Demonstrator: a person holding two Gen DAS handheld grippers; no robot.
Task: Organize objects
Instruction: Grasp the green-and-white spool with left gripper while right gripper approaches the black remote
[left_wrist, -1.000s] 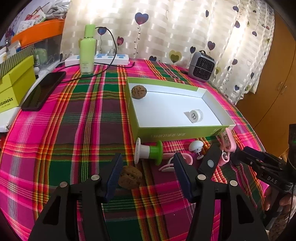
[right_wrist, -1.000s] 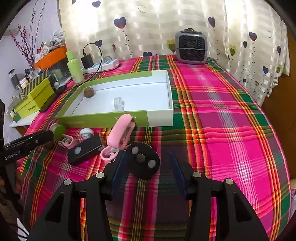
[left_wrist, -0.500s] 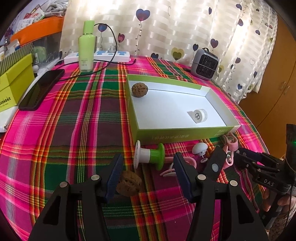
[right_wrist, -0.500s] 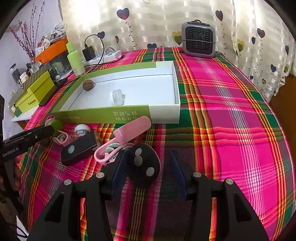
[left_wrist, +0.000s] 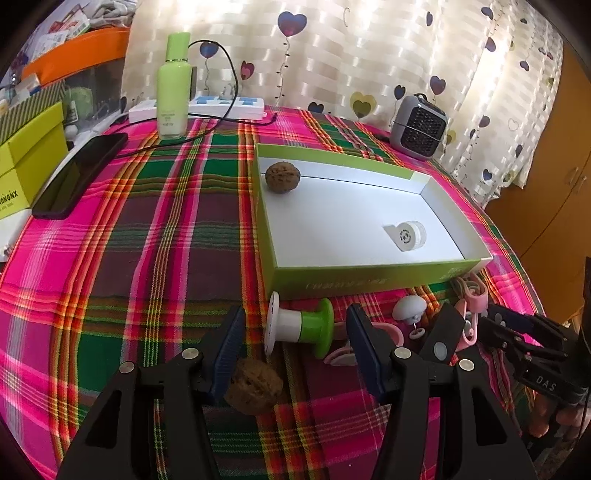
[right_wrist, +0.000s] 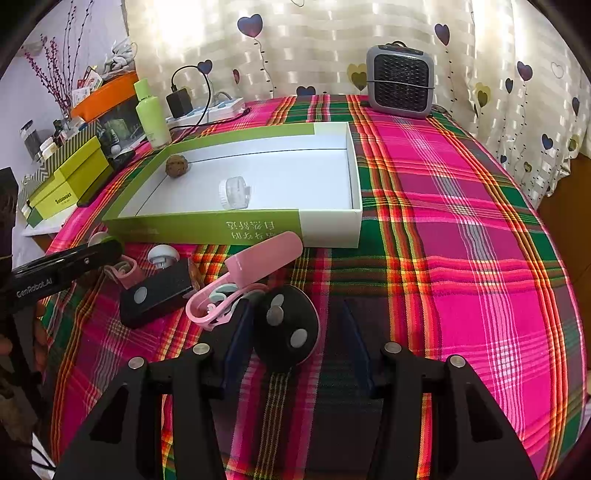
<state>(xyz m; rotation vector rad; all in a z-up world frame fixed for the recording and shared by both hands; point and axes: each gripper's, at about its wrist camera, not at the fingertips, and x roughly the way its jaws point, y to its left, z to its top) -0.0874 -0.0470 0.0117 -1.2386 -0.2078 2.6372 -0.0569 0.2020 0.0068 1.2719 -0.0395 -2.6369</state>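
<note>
A brown walnut (left_wrist: 253, 386) lies on the plaid cloth between the jaws of my left gripper (left_wrist: 295, 343), close to the left finger; the gripper is open. Just ahead lies a green-and-white spool (left_wrist: 299, 328). My right gripper (right_wrist: 297, 339) straddles a black round disc (right_wrist: 286, 328) that rests against its left finger. Its jaws are closing, and the right pad stands clear of the disc. The green-and-white box (left_wrist: 332, 280) (right_wrist: 207, 229) holds a second walnut (left_wrist: 282, 177) (right_wrist: 177, 166) and a small white round container (left_wrist: 410, 236) (right_wrist: 234, 192).
In front of the box lie a pink clip (right_wrist: 258, 258), a black block (right_wrist: 155, 291) and a white knob (right_wrist: 162, 254). A phone (left_wrist: 79, 171), a green bottle (left_wrist: 173, 86), a power strip (left_wrist: 221, 105) and a small heater (right_wrist: 400, 81) stand further back.
The walnut now sits lower between my left jaws. The pink clip lies flatter, its flat end pointing right. The right jaws have narrowed slightly around the disc.
</note>
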